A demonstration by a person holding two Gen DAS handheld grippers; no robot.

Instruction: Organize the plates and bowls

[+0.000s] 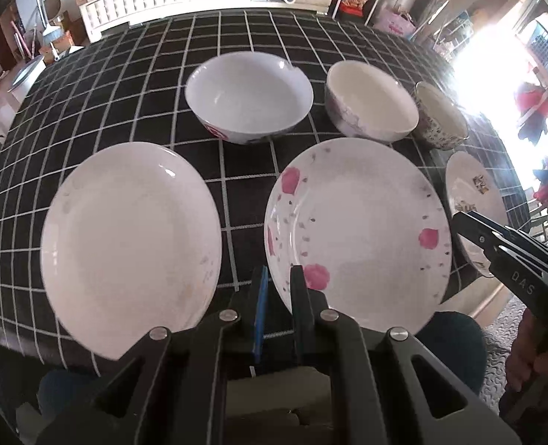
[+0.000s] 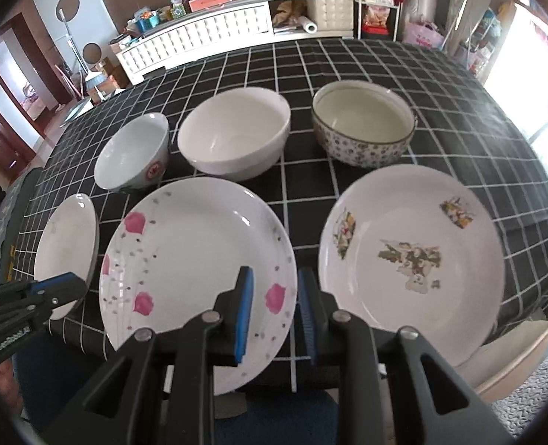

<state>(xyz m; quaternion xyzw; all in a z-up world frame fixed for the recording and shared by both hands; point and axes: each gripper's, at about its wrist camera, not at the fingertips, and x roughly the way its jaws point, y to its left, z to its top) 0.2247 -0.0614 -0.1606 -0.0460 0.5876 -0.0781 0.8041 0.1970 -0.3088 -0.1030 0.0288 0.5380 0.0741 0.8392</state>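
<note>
Both tools hang empty over the near row: left gripper nearly pressed together, right gripper part spread, at six o'clock of the pink-flowered plate (untouched), whose near rim wants a square, wider-opened approach.

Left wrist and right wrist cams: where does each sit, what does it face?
Left wrist: on the left tool, angled down at the plain plate and pink plate; right tool at right.
Right wrist: on the right tool, over pink plate and leaf plate; left tool at left.
Shared: three plates, three bowls.
</note>
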